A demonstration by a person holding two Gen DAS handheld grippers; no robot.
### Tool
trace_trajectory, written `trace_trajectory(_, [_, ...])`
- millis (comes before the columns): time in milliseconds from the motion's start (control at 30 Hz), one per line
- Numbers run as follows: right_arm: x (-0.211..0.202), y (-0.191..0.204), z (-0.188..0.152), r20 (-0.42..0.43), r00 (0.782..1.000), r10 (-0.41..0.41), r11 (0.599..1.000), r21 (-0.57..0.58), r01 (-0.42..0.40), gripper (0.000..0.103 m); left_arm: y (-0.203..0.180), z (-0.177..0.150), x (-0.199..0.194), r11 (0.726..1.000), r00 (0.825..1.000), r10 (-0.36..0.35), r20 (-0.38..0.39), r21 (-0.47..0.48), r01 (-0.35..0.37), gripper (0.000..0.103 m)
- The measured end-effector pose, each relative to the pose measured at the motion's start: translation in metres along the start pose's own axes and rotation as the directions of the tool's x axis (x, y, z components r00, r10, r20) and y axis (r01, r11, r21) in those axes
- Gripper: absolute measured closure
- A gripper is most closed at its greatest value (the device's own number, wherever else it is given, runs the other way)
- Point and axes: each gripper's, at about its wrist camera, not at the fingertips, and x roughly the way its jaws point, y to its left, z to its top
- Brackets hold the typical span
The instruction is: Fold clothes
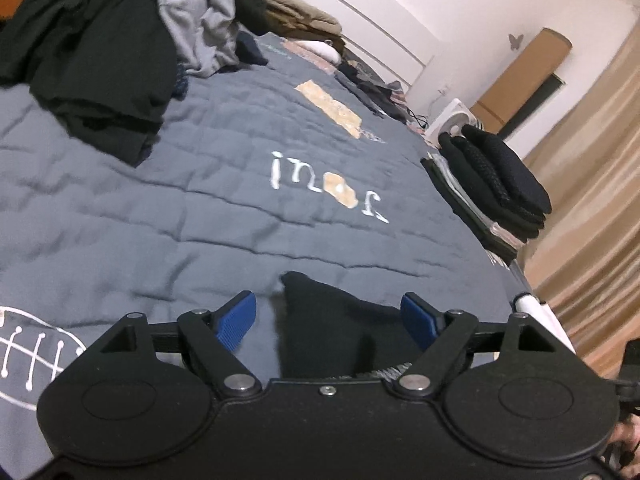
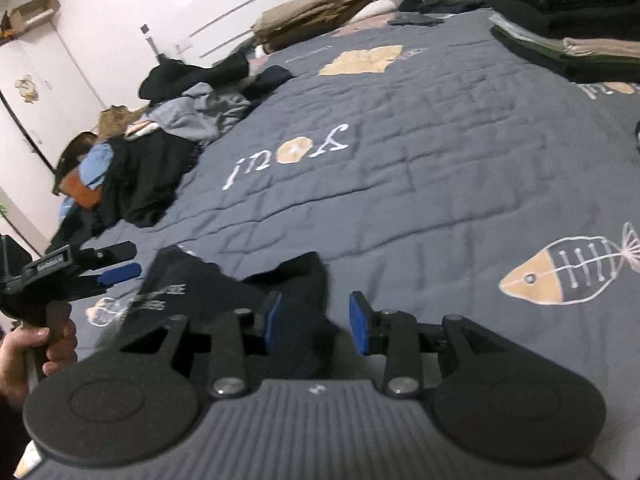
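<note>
A dark grey quilted bedspread [image 2: 420,152] covers the bed, and its whole middle, around the stitched lettering [image 1: 320,184], lies bare and open for moving. The task's thing, a black garment [image 2: 224,292], lies folded at the near edge of the bed, right under both claws.

The left claw [image 1: 328,316] hangs over it with its jaws spread wide; the blue pads [image 1: 236,320] stand clear on either side of the cloth and press on nothing. In the right wrist view this same claw comes in over the near left edge, held by a hand [image 2: 36,352].

The right claw [image 2: 316,328] stands at a narrower gap, jaws apart, with the black cloth below and between them (whether the left pad brushes the fabric I cannot tell); it does not grip it.

Along the bed's left edge sprawls an unfolded heap of clothes [image 2: 160,152], black, grey and blue. At the right edge sits a neat stack of folded clothes [image 1: 492,184], close to the drop toward the curtain [image 1: 592,184]. At the far edge, by the wall, lie tan bedding [image 2: 320,12] and a few loose dark pieces.
</note>
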Motion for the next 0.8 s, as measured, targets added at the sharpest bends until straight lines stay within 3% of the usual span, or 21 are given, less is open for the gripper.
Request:
trace_trajectory(200, [0.008,-0.004,-0.003,-0.029,0.998,0.058,0.996,0.075,-0.056,0.067,-0.045,-0.016,-0.03,0.992,0.999,0.052,0.015,0.116,-0.054,0.024])
trace_trajectory(433, [0.007,-0.01,-0.006,-0.022,0.998,0.06,0.991,0.119,-0.057,0.067,-0.094,-0.05,-0.062,0.967,0.997,0.079,0.02,0.241,-0.081,0.016])
trace_trajectory(667, [0.011,-0.012,-0.008,-0.043,0.997,0.06,0.989,0.135,-0.054,0.066,-0.114,-0.088,-0.087,0.943,0.991,0.125,0.047,0.304,-0.133,0.014])
trace_trajectory(800, [0.015,-0.011,-0.01,-0.058,0.996,0.073,0.987,0.144,-0.064,0.065,-0.11,-0.098,-0.086,0.95,0.994,0.093,0.054,0.294,-0.104,0.012])
